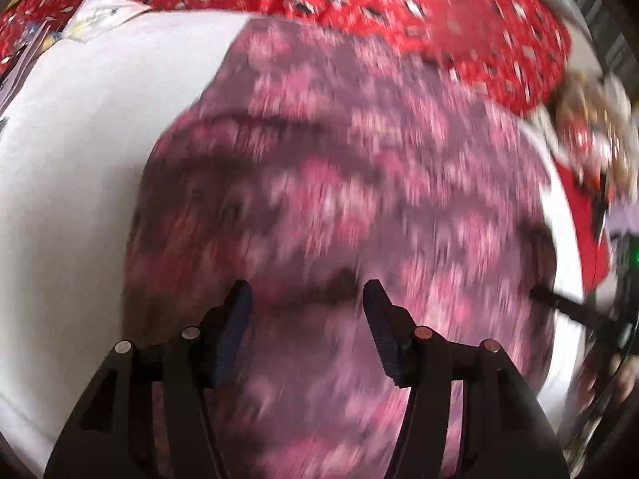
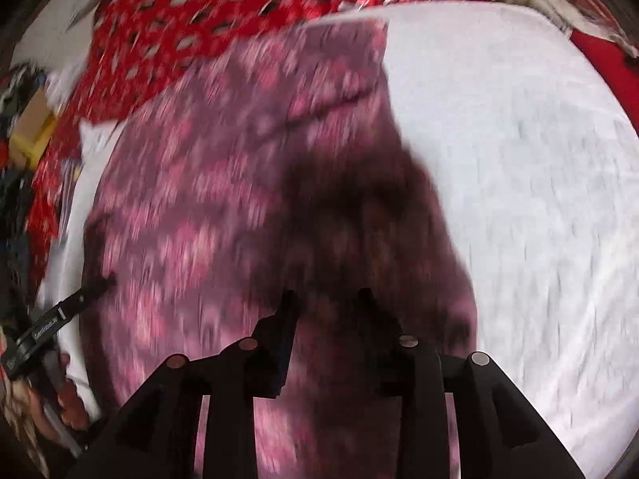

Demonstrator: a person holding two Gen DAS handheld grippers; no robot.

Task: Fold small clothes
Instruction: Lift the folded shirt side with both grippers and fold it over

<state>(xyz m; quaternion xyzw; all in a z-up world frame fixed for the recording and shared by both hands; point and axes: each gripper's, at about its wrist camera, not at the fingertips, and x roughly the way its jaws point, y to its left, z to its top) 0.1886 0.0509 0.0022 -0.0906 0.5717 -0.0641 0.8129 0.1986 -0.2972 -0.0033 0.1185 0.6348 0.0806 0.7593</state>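
Pink patterned garment spread on white sheet, long axis toward far edge, directly beneath left gripper and right gripper (both spread, pinching nothing).

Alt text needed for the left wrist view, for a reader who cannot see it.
A blurred pink-and-purple patterned garment lies spread on a white sheet, filling most of the view. The left hand-held gripper points down over its near part, black fingers apart with nothing pinched between them. A red cloth with white flecks lies beyond.
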